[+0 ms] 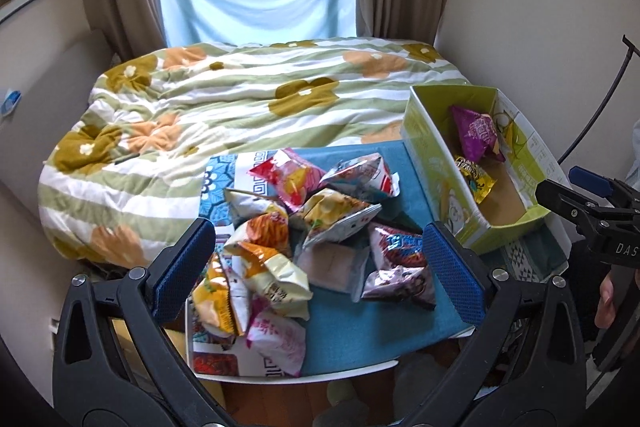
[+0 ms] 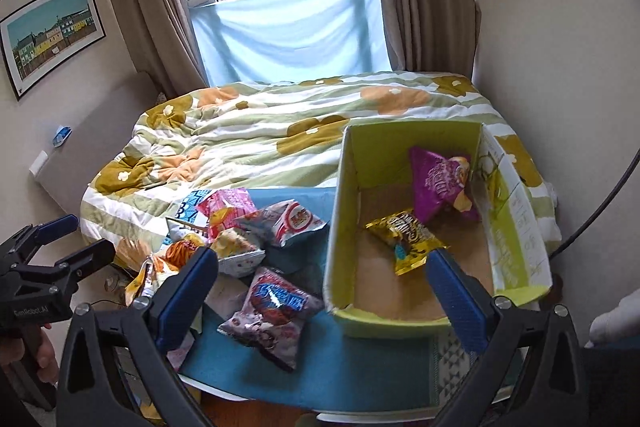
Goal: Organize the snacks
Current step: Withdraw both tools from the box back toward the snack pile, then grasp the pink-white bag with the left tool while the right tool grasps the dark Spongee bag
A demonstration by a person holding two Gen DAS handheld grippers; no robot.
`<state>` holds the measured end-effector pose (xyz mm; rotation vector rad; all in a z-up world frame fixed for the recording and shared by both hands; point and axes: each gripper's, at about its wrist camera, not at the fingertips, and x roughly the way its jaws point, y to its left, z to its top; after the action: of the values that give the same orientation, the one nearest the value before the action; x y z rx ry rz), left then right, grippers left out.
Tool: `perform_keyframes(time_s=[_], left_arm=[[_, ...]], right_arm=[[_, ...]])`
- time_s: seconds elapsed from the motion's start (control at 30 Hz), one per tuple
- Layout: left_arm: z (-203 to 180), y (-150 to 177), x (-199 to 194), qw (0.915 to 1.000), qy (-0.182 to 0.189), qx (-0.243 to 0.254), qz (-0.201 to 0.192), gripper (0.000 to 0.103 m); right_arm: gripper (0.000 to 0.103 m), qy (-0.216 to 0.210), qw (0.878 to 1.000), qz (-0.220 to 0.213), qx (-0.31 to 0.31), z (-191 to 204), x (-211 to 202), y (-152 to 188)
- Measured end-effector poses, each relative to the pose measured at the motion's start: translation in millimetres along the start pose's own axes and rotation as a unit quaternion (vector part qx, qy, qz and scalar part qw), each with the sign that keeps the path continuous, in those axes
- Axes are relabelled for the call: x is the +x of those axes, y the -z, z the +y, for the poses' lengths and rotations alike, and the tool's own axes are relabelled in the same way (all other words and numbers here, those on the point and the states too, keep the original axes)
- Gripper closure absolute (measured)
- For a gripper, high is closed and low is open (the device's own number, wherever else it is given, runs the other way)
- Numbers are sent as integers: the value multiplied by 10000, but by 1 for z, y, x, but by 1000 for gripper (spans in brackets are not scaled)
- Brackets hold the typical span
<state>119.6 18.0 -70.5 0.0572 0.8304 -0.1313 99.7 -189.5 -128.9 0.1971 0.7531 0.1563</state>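
Several snack bags lie in a pile [image 1: 280, 227] on a small table with a teal cloth [image 1: 380, 327]. My left gripper [image 1: 318, 267] hovers open over the pile's near side with nothing between its fingers. A green cardboard box [image 2: 340, 227] stands at the table's right end. Inside it lie a purple bag [image 2: 436, 183] and a yellow bag [image 2: 404, 243]. My right gripper [image 2: 324, 299] is open and empty above the box's near left corner, with a blue-and-purple bag [image 2: 276, 307] just left of the box below it. The pile [image 2: 224, 239] spreads further left.
A bed with a flowered green-striped quilt [image 1: 240, 99] runs behind the table up to a window with curtains. Walls close in on both sides. A black cable [image 1: 612, 83] hangs at the right. A hand [image 1: 608, 299] holds the right gripper's handle.
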Motion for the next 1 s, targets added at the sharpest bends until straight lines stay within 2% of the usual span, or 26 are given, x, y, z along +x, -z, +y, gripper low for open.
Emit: perform_keyframes(time_s=[0.17,0.33,0.67,0.8,1.0], left_arm=[[34,33,3,9997,8,-199,142,0],[50,69,17,9979,-35,-578,302,0],[59,142,69,9873,-500,-1384,606,1],[60,160,92,9820,-529,-1664,721,1],[62,173,132,9731,-474,-2022,999,20]], right_arm=[[0,-63,9997,168,158,26,11,30],[0,-108,9987,406,304,40,33,52],[0,-309,9932,936,613,44,100,85],[0,-311,9915,1065,681,43,121,96],[0,-270,9906,1095,776,42,141,102]])
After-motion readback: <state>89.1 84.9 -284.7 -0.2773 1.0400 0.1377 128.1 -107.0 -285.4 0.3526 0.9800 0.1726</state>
